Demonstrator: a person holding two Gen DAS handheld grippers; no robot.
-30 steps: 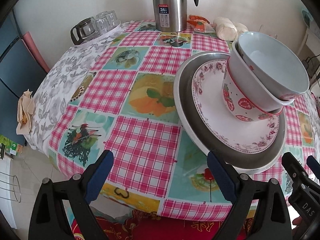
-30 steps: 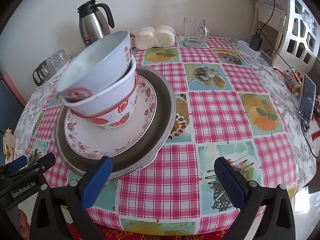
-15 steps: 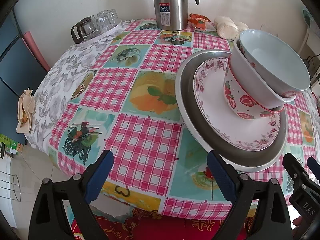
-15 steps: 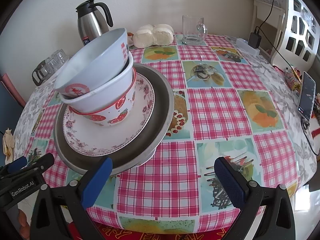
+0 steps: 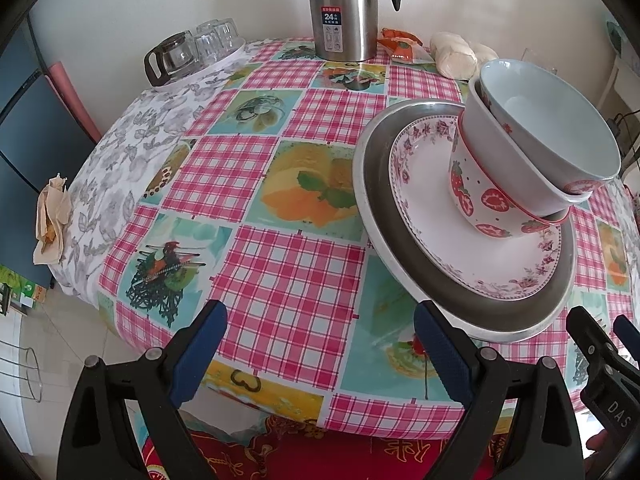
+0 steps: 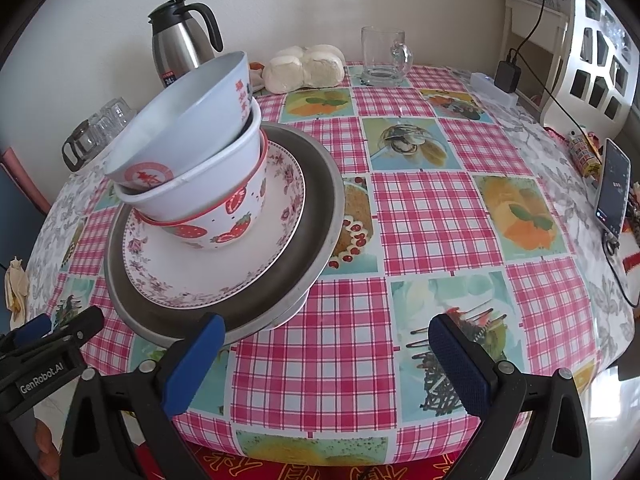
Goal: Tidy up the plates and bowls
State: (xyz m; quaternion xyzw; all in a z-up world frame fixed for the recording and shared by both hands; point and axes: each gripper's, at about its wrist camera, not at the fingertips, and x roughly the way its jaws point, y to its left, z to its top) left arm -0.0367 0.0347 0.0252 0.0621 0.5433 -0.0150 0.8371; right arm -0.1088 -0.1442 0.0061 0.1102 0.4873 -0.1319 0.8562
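A stack of dishes stands on the checked tablecloth. At the bottom is a wide metal plate. On it lies a floral plate. That plate carries a strawberry bowl, a white bowl and a tilted pale blue bowl, nested. My left gripper is open, holds nothing and sits near the table's front edge, left of the stack. My right gripper is open, holds nothing and sits to the stack's right.
A steel kettle, white buns and a glass mug stand at the back. A tray of glass cups sits back left. A phone and charger cable lie on the right.
Both views have shifted only slightly. The stack has stayed in place and both grippers remain open.
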